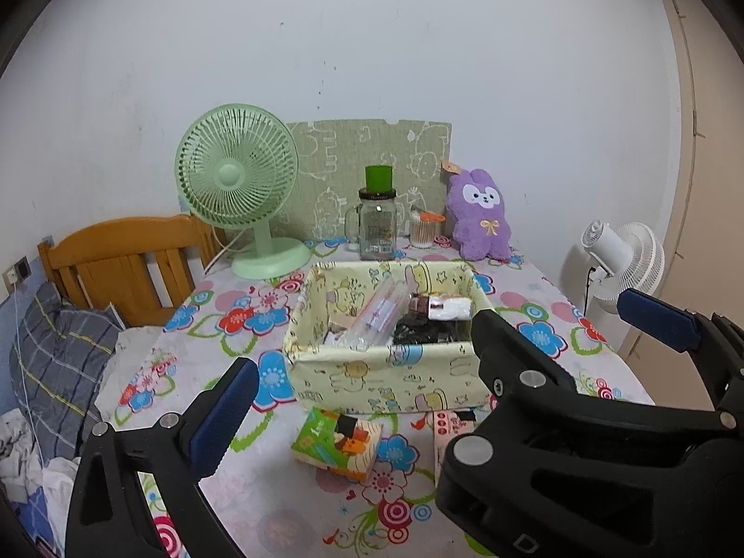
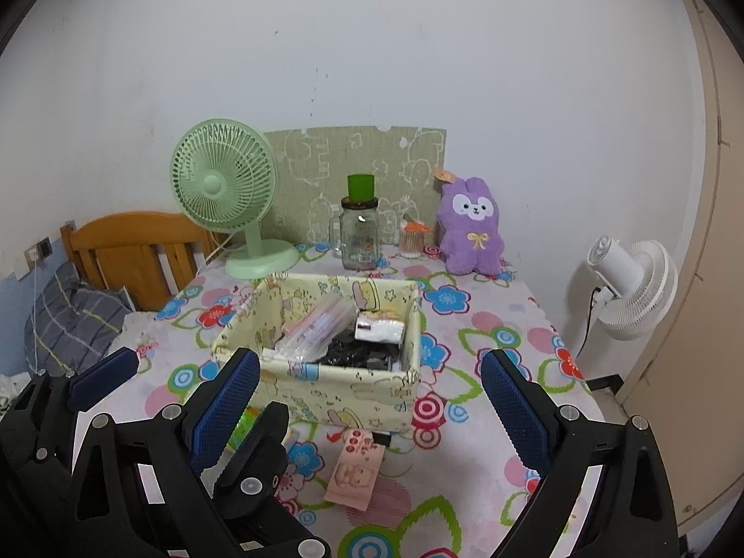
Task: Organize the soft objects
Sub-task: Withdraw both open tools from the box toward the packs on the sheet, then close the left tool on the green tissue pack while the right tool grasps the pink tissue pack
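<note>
A purple plush rabbit (image 1: pixel 479 218) (image 2: pixel 469 232) sits upright at the table's back right. Mid-table stands a yellow fabric basket (image 1: pixel 386 372) (image 2: pixel 335 386) holding a white tissue pack (image 1: pixel 448 309) (image 2: pixel 379 328), a clear plastic sleeve (image 1: pixel 376 316) and dark items. In front of it lie a green-and-orange tissue pack (image 1: pixel 337 441) and a pink tissue pack (image 2: pixel 355 472). My left gripper (image 1: pixel 367 386) is open and empty, its right finger hidden behind the right gripper (image 1: pixel 555 309). That right gripper (image 2: pixel 369 362) is also open and empty, its fingers crossing the left one's near the basket front.
A green desk fan (image 1: pixel 237 186), a glass jar with a green lid (image 1: pixel 376 223) and a cotton-swab cup (image 1: pixel 425 228) line the back of the floral tablecloth (image 2: pixel 488 325). A white fan (image 2: pixel 627 288) stands off the right edge. A wooden headboard (image 1: pixel 121 260) and pillow (image 1: pixel 60 358) are left.
</note>
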A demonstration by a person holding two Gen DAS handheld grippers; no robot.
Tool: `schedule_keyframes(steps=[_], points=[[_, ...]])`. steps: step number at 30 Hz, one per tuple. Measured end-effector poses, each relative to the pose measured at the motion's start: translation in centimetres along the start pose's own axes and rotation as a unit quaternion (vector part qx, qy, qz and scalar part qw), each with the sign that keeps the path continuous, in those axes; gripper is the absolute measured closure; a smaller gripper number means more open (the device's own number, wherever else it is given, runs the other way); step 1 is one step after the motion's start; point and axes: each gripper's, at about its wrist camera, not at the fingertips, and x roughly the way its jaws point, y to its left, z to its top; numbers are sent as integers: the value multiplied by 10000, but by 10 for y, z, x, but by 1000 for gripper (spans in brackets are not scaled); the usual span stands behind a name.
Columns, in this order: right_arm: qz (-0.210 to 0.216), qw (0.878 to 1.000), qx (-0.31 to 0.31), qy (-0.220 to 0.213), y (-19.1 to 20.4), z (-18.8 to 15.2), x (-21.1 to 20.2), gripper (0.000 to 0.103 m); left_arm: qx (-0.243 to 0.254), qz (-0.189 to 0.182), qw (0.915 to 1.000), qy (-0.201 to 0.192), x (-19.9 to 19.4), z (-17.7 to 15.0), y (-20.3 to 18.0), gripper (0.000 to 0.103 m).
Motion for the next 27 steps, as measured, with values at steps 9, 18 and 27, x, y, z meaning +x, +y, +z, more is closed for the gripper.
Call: schedule_keyframes(steps=[9,18,27], points=[[79,9998,75,141,-1,-21,12,5,36,-88,9999,111,10,-19,-2,0],[110,9995,163,229,-4,-42,21,5,96,-168,9996,200,20,-34,-4,0],[140,9980,312,528,-3,-59,41,5,170,-120,9989,413,38,-50,0,0]])
